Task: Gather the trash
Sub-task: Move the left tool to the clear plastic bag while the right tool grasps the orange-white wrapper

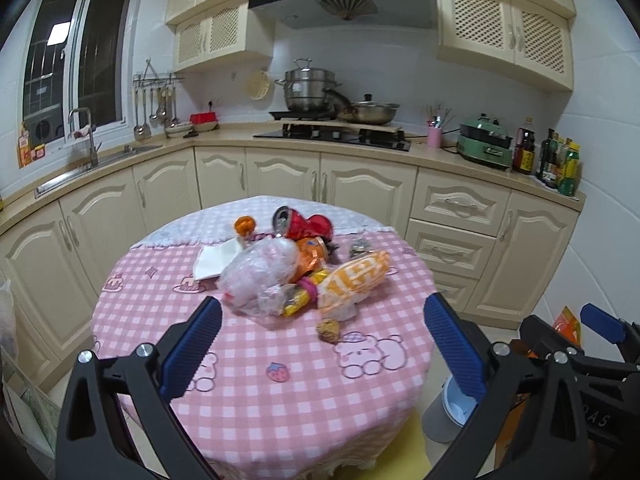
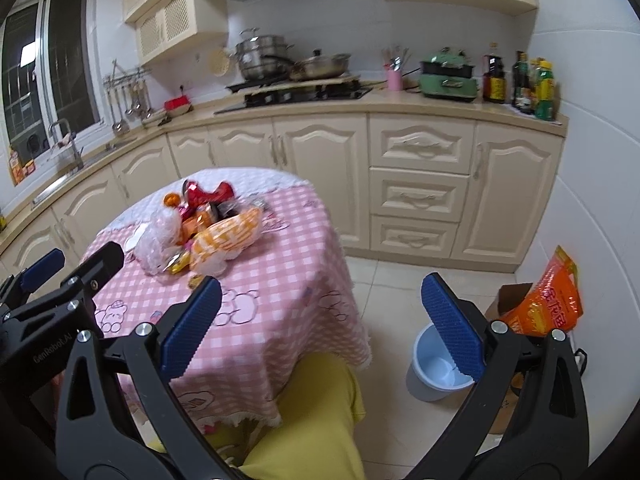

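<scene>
Here, both claws are gaping wide and gripping nothing. The left claw [image 1: 322, 344] is hovering over the near part of the pink-checked counter [image 1: 280, 400], with the trash pile [image 1: 296, 276] lying just ahead between its pads. The right claw [image 2: 320, 320] is hanging beside the counter above the floor, the pile sitting well off to its left and the blue bin [image 2: 434, 364] standing near its right pad.

I see a pink-and-white checked cartoon-print tablecloth [image 1: 280, 360], a crushed red metal can [image 1: 304, 224], an orange-and-white patterned plastic bag [image 1: 352, 280], blue ribbed gripper pads [image 1: 192, 344], and a pale blue plastic bin [image 2: 436, 364].
</scene>
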`<state>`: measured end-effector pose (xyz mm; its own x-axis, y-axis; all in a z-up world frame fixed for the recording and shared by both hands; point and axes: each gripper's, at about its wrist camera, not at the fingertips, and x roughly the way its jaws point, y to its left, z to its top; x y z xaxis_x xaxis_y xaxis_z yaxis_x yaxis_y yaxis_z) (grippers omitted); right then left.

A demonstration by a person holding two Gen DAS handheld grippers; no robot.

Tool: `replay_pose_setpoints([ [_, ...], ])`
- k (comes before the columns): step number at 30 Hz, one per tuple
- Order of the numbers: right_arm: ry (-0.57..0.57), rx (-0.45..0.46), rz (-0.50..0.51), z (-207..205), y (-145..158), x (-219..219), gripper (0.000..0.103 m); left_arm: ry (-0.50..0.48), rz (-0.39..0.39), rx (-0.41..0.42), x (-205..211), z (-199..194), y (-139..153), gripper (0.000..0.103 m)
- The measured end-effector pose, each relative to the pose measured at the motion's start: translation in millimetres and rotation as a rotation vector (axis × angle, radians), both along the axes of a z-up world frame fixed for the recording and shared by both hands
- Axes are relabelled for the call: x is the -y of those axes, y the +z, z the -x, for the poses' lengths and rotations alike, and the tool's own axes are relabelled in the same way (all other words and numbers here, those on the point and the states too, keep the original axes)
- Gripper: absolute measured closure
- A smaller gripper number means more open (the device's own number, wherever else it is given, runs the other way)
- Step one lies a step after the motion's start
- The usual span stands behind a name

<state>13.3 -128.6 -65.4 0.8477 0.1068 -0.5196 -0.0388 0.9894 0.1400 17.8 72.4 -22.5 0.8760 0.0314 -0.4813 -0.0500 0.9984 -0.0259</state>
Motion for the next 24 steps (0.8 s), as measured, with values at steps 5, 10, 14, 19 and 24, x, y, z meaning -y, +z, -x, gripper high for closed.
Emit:
replay_pose_setpoints([
  [5, 0.041, -0.047, 0.000, -22, -9, -33, 0.005, 0.028, 0.027, -0.053, -36, -17, -13, 0.004],
  [10, 0.077, -0.096, -0.004, -49, -18, -67, 0.005, 0.029, 0.063, -0.103, -75, -38, -29, 0.004],
  [14, 0.092, -0.133, -0.015, -73, -26, -90, 0.005, 0.046, 0.064, -0.127, -99, -56, -38, 0.004],
  [19, 0.082, -0.189, -0.062, -107, -35, -107, 0.005, 0.004, 0.090, -0.168, -123, -85, -48, 0.004],
  [24, 0.033, -0.250, -0.102, -146, -48, -114, 0.005, 0.014, 0.113, -0.212, -136, -113, -58, 0.004],
])
